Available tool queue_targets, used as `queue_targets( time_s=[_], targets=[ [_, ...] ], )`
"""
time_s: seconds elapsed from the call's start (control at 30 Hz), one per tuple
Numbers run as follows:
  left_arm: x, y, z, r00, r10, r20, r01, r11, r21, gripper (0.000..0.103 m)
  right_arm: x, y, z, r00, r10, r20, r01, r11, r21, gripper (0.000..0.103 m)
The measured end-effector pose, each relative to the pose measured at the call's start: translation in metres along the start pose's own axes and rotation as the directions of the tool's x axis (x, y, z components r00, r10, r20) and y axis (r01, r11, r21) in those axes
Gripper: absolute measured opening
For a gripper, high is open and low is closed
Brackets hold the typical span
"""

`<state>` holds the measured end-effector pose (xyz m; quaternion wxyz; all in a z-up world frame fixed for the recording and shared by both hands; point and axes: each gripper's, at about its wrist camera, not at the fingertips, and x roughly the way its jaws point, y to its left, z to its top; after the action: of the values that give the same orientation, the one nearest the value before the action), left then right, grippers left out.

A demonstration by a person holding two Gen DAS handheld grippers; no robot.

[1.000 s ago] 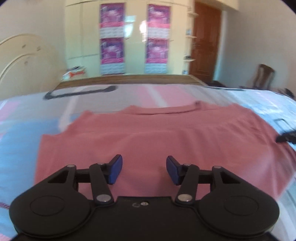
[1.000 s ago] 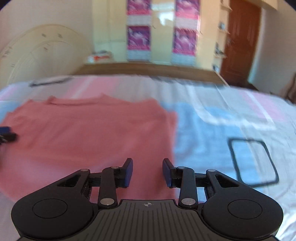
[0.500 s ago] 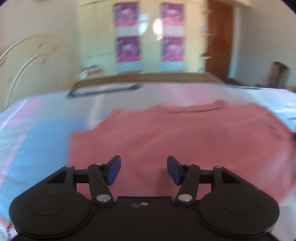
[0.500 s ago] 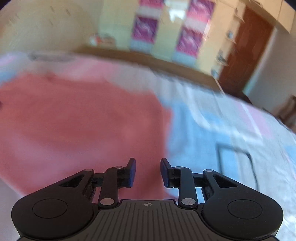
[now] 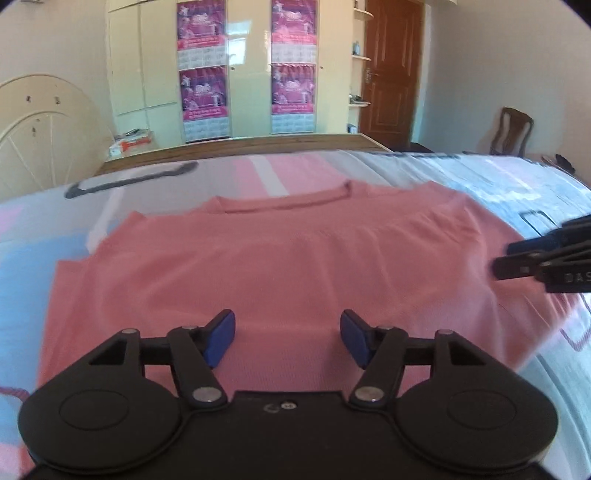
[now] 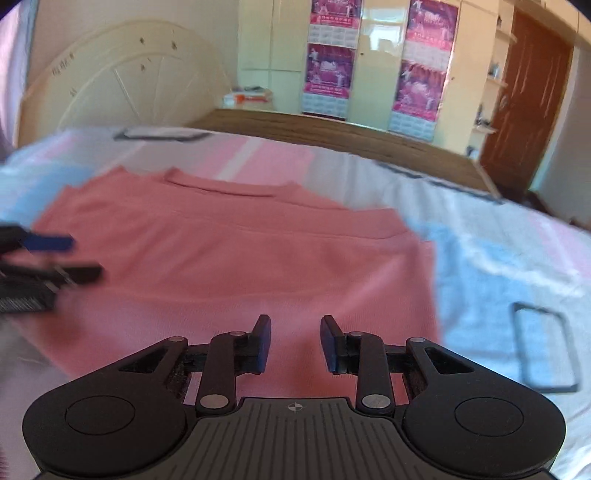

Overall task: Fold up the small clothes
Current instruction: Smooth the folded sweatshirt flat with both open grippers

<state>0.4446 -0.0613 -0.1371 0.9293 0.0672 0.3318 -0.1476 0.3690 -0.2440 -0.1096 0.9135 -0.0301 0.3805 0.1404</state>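
A wide bed (image 5: 480, 177) fills both views, its cover a smooth printed sheet in pale blue, pink and white blocks with dark outlined rectangles; a wooden footboard (image 5: 240, 147) runs along its far edge. Behind that stands a glossy cream wardrobe (image 5: 155, 66) bearing four purple-and-pink posters (image 5: 201, 24), with a brown panelled door (image 5: 391, 70) to its right, a wooden chair (image 5: 511, 131) far right, and a curved cream headboard-like panel (image 5: 44, 129) at far left.

On the middle of the sheet lies the pink shirt (image 5: 277, 266), a soft fine-knit top spread flat, its ribbed neckline toward the far side and a faint seam across the shoulders. Its near hem is hidden behind the gripper bodies in both views, and its edges blur toward the rims of the pictures.

The left gripper (image 5: 287, 338), black plastic with blue pads, hangs above the near part of the shirt; its jaws have just been opening and now stand wide apart with only shirt fabric seen below the gap, nothing pinched. The right gripper (image 6: 295, 343) is over the shirt's near right part, its jaws parted more narrowly and likewise gripping nothing. Whether either set of fingertips brushes the cloth cannot be told. Each gripper shows in the other's view at the picture edge, cut off and smeared.
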Motion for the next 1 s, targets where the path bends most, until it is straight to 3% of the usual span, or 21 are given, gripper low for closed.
queue_targets(
  time_s=[0.1,0.13,0.23,0.33,0.43,0.53,0.67,0.73,0.83,0.93,1.0],
  targets=[
    [0.003,-0.018,-0.009,1.0,0.017,-0.022,-0.016,0.999,0.039,0.061,0.01,0.028,-0.007,0.999,0.024,-0.049,-0.026,0.998,-0.055,0.031],
    [0.001,-0.02,-0.012,1.0,0.027,-0.014,-0.027,0.999,0.034,0.061,0.016,0.035,-0.012,0.996,0.007,-0.089,-0.014,0.997,-0.076,0.031],
    [-0.011,-0.017,-0.029,0.998,0.062,-0.012,-0.062,0.998,0.031,0.064,0.002,0.044,-0.037,0.995,-0.058,-0.077,0.047,0.989,-0.139,0.03],
    [-0.028,-0.001,-0.055,0.996,0.085,0.005,-0.085,0.996,0.024,0.065,-0.015,0.035,-0.056,0.995,-0.07,-0.076,0.062,0.993,-0.1,0.03],
    [-0.045,0.013,-0.06,0.993,0.118,0.021,-0.118,0.993,-0.011,0.063,-0.023,0.036,-0.05,0.994,-0.076,-0.083,0.068,0.994,-0.089,0.031],
    [-0.045,0.024,-0.055,0.989,0.147,0.019,-0.146,0.988,-0.043,0.063,-0.032,0.056,-0.038,1.0,-0.003,-0.002,0.003,0.997,-0.073,0.031],
    [-0.044,0.036,-0.052,0.985,0.173,-0.007,-0.173,0.982,-0.072,0.063,-0.013,0.093,-0.037,0.994,0.101,-0.032,-0.104,0.987,-0.12,0.031],
    [-0.048,0.047,-0.055,0.981,0.191,-0.017,-0.192,0.978,-0.087,0.064,-0.009,0.096,-0.043,0.995,0.09,-0.049,-0.097,0.985,-0.143,0.031],
    [-0.053,0.069,-0.063,0.973,0.226,-0.045,-0.23,0.963,-0.139,0.062,-0.017,0.066,-0.049,0.999,0.011,-0.045,-0.016,0.995,-0.099,0.03],
    [-0.06,0.085,-0.067,0.969,0.241,-0.055,-0.247,0.953,-0.174,0.061,-0.032,0.002,-0.062,0.983,-0.172,-0.061,0.172,0.985,0.006,0.03],
    [-0.06,0.085,-0.069,0.968,0.247,-0.054,-0.252,0.954,-0.165,0.061,-0.037,-0.037,-0.072,0.977,-0.193,-0.094,0.2,0.978,0.063,0.031]
  ],
)
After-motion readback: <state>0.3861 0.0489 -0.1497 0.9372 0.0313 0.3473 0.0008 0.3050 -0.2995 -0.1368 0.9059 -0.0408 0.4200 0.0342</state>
